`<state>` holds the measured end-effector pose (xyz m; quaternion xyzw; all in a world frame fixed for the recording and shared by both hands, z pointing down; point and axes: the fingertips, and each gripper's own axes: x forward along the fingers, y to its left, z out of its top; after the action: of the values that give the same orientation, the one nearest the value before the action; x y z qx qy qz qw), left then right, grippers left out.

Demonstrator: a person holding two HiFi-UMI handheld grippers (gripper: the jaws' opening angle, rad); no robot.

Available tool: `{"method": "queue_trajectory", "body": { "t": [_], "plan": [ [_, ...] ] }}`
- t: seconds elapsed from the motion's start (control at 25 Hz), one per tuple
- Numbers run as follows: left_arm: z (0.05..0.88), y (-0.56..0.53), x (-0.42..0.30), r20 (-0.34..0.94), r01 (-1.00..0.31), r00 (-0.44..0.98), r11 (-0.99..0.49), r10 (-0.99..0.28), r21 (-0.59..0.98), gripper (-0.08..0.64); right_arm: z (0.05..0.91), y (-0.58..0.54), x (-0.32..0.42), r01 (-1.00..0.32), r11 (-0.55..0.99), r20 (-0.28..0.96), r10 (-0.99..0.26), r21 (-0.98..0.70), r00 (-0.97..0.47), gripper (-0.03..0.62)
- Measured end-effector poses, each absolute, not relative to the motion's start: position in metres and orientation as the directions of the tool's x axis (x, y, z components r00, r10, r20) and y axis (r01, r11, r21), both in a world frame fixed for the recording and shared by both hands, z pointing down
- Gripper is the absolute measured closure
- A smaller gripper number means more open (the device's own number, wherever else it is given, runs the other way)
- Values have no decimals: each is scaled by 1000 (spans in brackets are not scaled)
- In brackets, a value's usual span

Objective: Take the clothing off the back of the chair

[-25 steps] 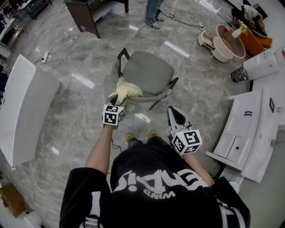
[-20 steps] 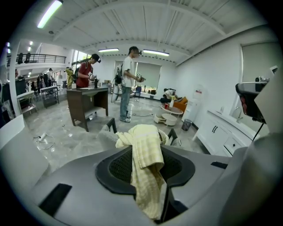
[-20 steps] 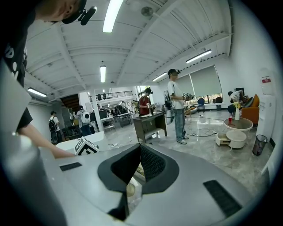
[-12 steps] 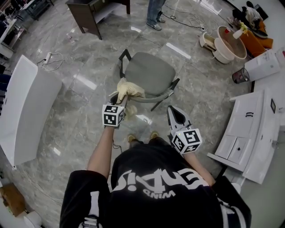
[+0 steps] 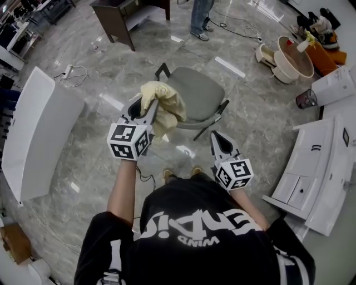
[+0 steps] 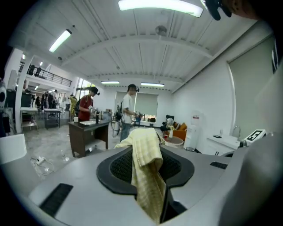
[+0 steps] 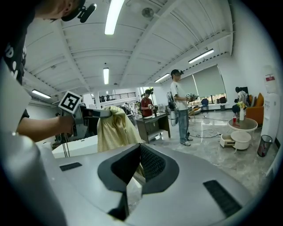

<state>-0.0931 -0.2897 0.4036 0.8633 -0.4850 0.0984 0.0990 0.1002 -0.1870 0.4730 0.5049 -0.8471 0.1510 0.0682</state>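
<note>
Pale yellow waffle-weave clothing (image 5: 163, 106) hangs bunched from left gripper (image 5: 146, 107), upper centre of head view, above near edge of grey chair (image 5: 194, 92). Left fingers have just been closing and now pinch fold of fabric. Whether hem is clear of chair back is hard to tell. Right gripper (image 5: 217, 139) sits lower right of centre, fingers closed, empty. Fabric likely light, soft, limp: will drape, swing, maybe snag on armrest. Best hold: thick gathered fold, not loose edge.

surface: marble floor (image 5: 83, 161) | on it: grey chair (image 5: 194, 93), dark desk (image 5: 118, 15), white panel (image 5: 34, 133), basins (image 5: 290, 61), cable (image 5: 74, 75)
</note>
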Motion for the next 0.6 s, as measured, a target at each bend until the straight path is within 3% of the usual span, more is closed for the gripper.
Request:
{"method": "queue_trajectory", "body": {
  "t": [0.6],
  "plan": [
    [361,-244,-85,230,-928,366,-372,-902,22,422,467,-176,118,-788,567,232,-755,-238,-614,578]
  ]
}}
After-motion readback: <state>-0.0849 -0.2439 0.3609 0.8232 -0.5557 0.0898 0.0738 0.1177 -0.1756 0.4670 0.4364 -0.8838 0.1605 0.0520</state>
